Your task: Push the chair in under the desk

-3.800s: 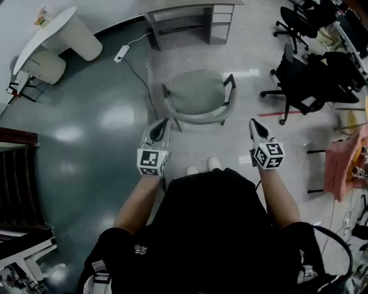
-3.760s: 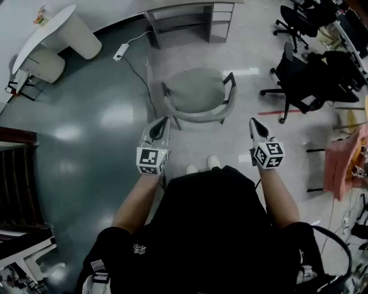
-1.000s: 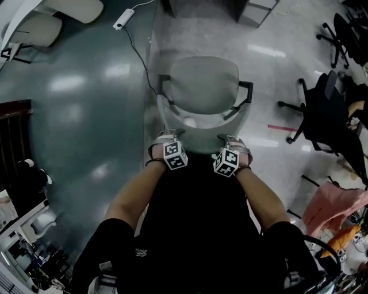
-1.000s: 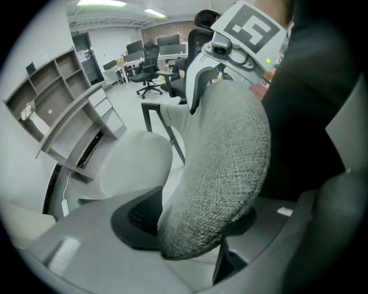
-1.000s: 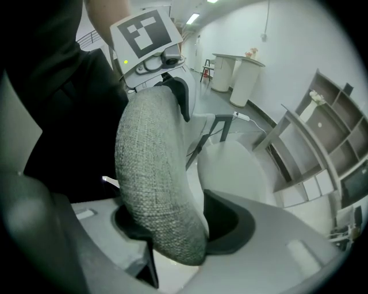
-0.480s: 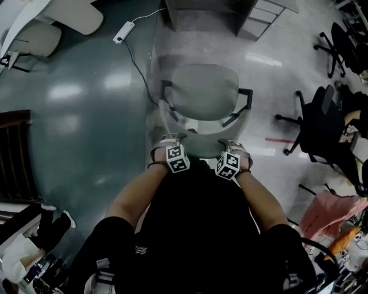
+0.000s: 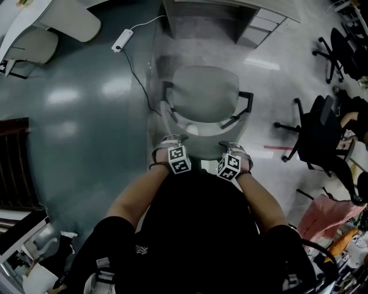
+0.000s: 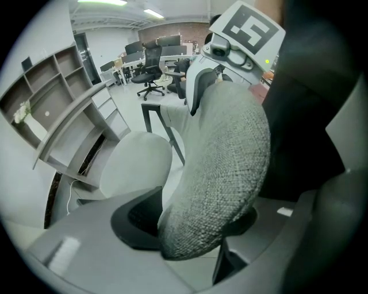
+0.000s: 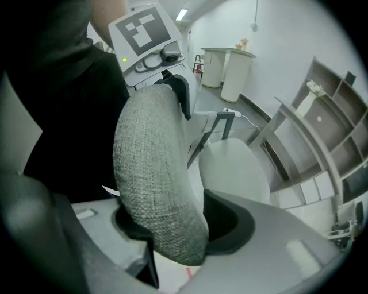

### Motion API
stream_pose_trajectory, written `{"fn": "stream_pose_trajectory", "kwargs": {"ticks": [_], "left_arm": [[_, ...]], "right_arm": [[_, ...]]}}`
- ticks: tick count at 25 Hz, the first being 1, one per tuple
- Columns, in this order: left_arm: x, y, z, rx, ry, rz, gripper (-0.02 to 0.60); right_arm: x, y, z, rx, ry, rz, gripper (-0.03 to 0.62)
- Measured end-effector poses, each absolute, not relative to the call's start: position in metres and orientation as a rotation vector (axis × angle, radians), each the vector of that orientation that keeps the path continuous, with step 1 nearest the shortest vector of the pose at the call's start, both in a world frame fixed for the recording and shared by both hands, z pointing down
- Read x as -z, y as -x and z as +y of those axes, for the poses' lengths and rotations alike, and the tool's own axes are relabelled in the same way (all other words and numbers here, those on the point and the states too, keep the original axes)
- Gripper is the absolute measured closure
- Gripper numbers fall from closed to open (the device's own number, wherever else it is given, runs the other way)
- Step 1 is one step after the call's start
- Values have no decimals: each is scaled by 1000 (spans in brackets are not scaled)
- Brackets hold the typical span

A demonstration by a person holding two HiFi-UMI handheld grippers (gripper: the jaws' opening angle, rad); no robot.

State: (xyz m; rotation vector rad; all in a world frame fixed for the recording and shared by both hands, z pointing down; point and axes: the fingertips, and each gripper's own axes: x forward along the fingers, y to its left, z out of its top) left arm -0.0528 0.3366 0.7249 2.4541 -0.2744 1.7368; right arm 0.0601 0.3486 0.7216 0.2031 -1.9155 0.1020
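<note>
Chair (image 7: 204, 100) is way closer to the desk (image 7: 261, 26) than a few seconds back, when both grippers hung free. Now left gripper (image 7: 172, 140) and right gripper (image 7: 233, 146) each clamp its grey backrest (image 8: 224, 172), jaws fairly wide. Bare floor runs to the far kneehole, with a cable (image 7: 138, 74) just left and a black office chair (image 7: 319, 132) well right.

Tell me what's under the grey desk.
Speckled floor and a grey drawer unit at the right show under the grey desk; the grey fabric armchair stands short of it. The desktop hides the rest.
</note>
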Motion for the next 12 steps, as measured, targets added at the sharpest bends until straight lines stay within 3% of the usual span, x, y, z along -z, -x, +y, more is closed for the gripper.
{"fn": "stream_pose_trajectory", "kwargs": {"ticks": [12], "left_arm": [[-716,59,264,-1696,-2511,-213,330]], "right_arm": [[-715,-53,275,-118,-214,-1888,384]]}}
